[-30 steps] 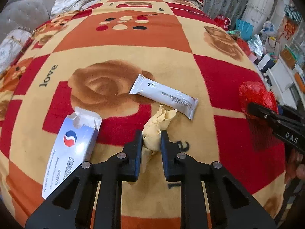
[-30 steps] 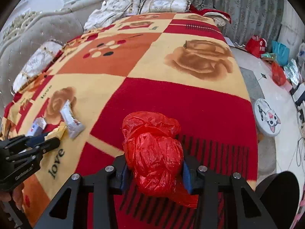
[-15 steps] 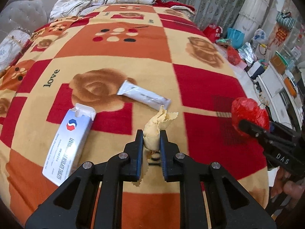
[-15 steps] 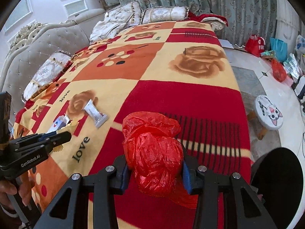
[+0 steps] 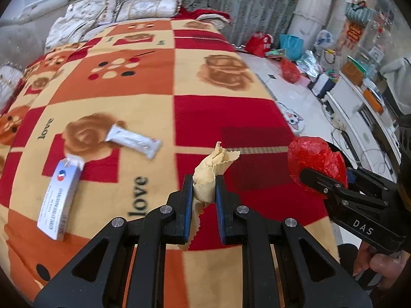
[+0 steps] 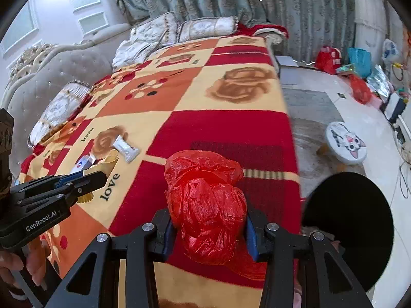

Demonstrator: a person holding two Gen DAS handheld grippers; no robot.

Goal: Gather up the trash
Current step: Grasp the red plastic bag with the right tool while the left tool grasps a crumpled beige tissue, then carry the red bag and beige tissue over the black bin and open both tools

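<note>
The bed [image 5: 210, 118] under its red, orange and cream patchwork blanket [image 6: 218, 128] carries what is left of the litter, and you work from its foot. Off the bed's right edge, low beside you, sits a round black bin [image 6: 354, 220], probably where both loads are meant to go. Your right gripper [image 6: 208, 228] has its fingers clenched on a crumpled red plastic bag [image 6: 205, 205], held above the blanket's red squares near that edge, so it is close to the bin. On the bed's left part lie a white medicine box [image 5: 57, 200], open at its top end, and beyond it a white snack wrapper [image 5: 133, 141] resting partly on a brown rose print; both are untouched and well apart from your grippers. Your left gripper [image 5: 204, 192] has its fingers pinched on a wad of yellowish paper [image 5: 210, 169], raised clear of the blanket with a loose tail hanging below.
</note>
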